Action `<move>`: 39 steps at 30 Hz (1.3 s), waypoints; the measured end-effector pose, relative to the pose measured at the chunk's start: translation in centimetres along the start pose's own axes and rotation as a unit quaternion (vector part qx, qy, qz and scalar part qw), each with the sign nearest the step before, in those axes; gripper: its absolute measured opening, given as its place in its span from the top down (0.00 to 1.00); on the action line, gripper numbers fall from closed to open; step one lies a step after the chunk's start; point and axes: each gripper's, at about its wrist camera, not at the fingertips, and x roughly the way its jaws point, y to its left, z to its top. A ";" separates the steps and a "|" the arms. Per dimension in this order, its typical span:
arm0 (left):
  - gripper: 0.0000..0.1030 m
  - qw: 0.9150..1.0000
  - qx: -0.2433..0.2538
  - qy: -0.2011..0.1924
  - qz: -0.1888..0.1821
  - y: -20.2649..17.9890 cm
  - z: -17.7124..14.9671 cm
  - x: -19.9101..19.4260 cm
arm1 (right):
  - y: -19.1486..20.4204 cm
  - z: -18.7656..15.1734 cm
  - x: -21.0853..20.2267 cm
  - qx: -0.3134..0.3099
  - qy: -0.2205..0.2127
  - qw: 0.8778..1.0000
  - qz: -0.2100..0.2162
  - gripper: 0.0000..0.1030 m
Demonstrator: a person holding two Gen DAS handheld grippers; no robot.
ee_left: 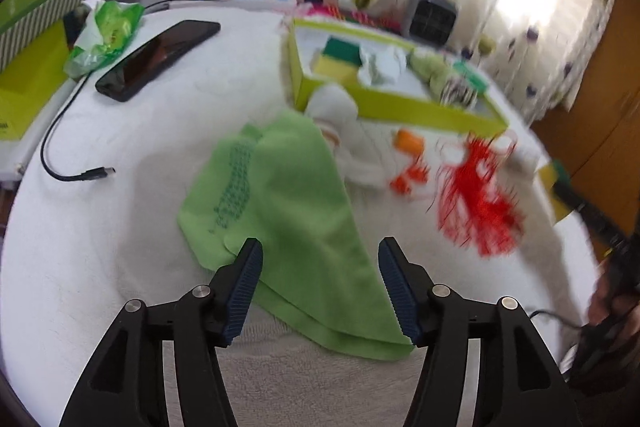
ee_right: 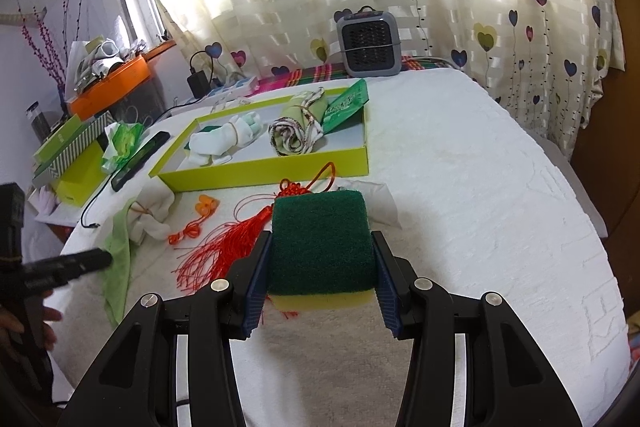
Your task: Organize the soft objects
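Observation:
My right gripper [ee_right: 320, 251] is shut on a green-and-yellow sponge [ee_right: 320, 247] and holds it above the white towel-covered table. My left gripper [ee_left: 320, 251] is open over a green cloth [ee_left: 288, 211] lying flat; the cloth also shows in the right wrist view [ee_right: 118, 259]. A lime tray [ee_right: 264, 171] holds white socks [ee_right: 224, 141], a rolled cloth [ee_right: 296, 135] and a green packet [ee_right: 346, 105]. In the left wrist view the tray [ee_left: 400, 107] also holds a sponge [ee_left: 338, 61]. A red tassel knot [ee_right: 232, 239], orange earplugs [ee_right: 200, 215] and a white sock bundle [ee_right: 154, 215] lie in front of it.
A black phone [ee_left: 158, 55] and a cable [ee_left: 60, 155] lie at the left. A green bag [ee_left: 106, 35] and lime boxes [ee_left: 28, 83] stand beyond. A grey heater [ee_right: 368, 43] stands by the curtain. The table edge runs along the right [ee_right: 592, 211].

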 end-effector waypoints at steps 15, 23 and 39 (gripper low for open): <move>0.52 0.999 -0.004 -0.010 0.048 0.4 0.3 0.7 | 0.1 -0.5 0.5 0.000 0.011 1.000 0.010 0.53; 0.94 0.998 -0.030 -0.017 0.057 2.4 0.1 0.0 | -0.1 -0.6 0.5 0.002 0.011 1.000 0.009 0.53; 0.97 0.994 -0.028 -0.107 0.024 2.2 1.8 -5.1 | 0.6 -0.3 0.0 -0.007 0.003 1.000 0.012 0.53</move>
